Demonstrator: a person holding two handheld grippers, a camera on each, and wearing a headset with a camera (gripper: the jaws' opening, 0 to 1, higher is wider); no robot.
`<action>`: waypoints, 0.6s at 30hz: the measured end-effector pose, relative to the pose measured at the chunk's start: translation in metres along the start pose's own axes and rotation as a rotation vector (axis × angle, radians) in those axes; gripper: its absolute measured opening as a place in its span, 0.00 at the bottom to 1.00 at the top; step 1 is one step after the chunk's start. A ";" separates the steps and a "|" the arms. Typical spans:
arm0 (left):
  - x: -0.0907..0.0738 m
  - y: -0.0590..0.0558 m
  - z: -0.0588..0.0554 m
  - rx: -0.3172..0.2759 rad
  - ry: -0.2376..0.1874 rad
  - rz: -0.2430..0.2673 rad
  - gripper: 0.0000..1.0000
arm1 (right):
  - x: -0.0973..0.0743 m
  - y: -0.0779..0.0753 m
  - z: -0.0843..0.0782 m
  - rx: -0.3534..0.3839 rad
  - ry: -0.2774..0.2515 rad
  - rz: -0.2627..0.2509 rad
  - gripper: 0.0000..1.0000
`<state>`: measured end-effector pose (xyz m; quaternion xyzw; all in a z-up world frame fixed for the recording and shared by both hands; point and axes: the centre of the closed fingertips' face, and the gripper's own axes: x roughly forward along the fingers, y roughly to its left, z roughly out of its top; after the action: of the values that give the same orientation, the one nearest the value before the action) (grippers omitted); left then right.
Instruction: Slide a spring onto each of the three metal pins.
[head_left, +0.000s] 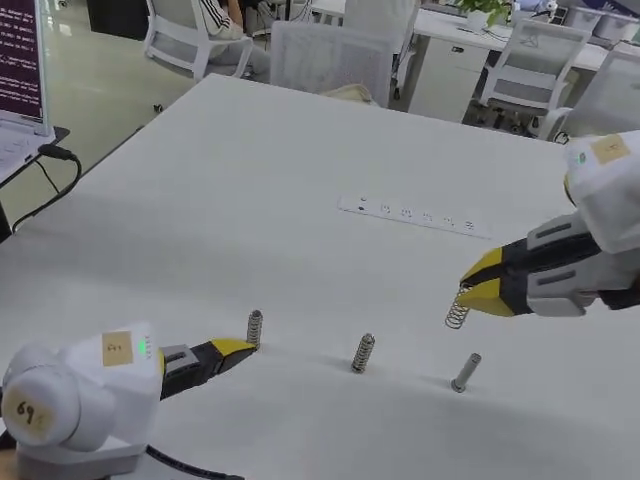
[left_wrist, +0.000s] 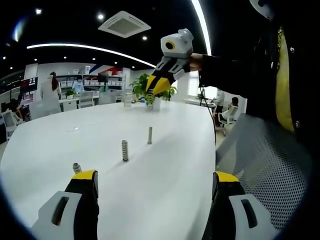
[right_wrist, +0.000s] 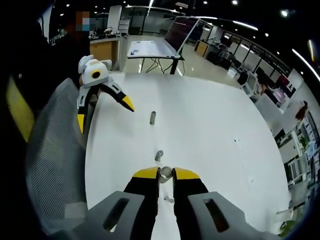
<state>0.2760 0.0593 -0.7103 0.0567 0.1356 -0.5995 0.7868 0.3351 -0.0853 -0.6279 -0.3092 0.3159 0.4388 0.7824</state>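
- Steel spring (head_left: 457, 313) pinched between the right gripper's (head_left: 476, 288) closed jaws, bare pin (head_left: 465, 372) just below them.
- Left gripper (left_wrist: 155, 176) jaws spread wide, nearest sprung pin (left_wrist: 76, 168) beside one tip, second sprung pin (left_wrist: 124, 150) ahead.

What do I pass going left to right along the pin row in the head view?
left gripper → first spring-fitted pin → second spring-fitted pin → bare pin. The right gripper, holding the last spring, sits above the bare pin in that picture, so both are left unranked.
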 end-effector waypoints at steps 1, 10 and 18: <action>0.000 0.000 0.000 0.000 0.002 0.000 0.92 | 0.000 -0.002 -0.002 0.001 0.003 -0.008 0.07; 0.000 -0.001 -0.003 0.001 0.015 -0.008 0.91 | 0.000 -0.012 -0.027 0.066 0.005 -0.049 0.07; 0.000 0.000 -0.004 0.002 0.024 -0.009 0.89 | 0.006 -0.020 -0.047 0.098 0.019 -0.081 0.07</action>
<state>0.2751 0.0599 -0.7145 0.0643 0.1448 -0.6024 0.7823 0.3445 -0.1264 -0.6574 -0.2874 0.3316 0.3878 0.8106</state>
